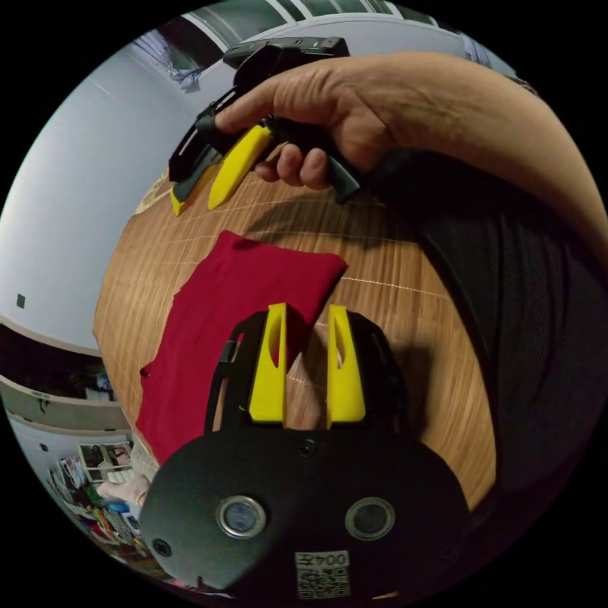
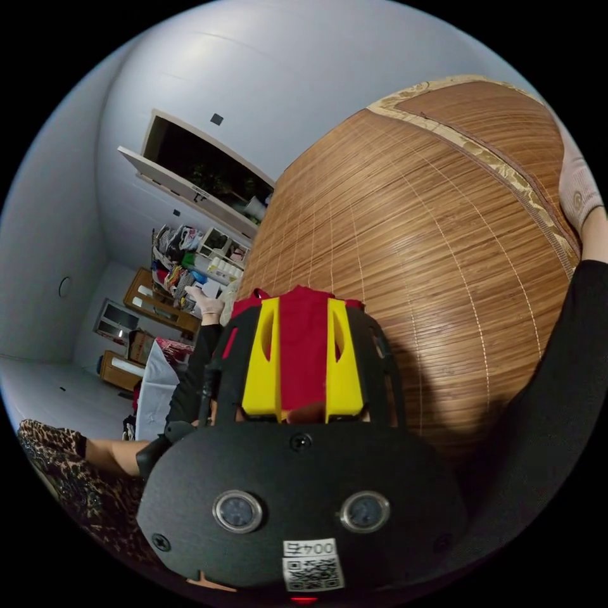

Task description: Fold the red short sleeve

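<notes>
Two yellow-jawed grippers work over a red shirt lying flat on a woven bamboo mat. In the left gripper view, a grey wall curves along the left edge, then comes the shirt, folded into a long panel across the mat. The left gripper hovers over the shirt's right edge with its jaws spread apart, nothing between them. Above, a bare hand holds the right gripper, lifted off the mat, its yellow jaws close together and empty. In the right gripper view, cluttered shelves stand at the left, the right gripper has red cloth showing between its parted jaws, and the mat stretches away to the right
</notes>
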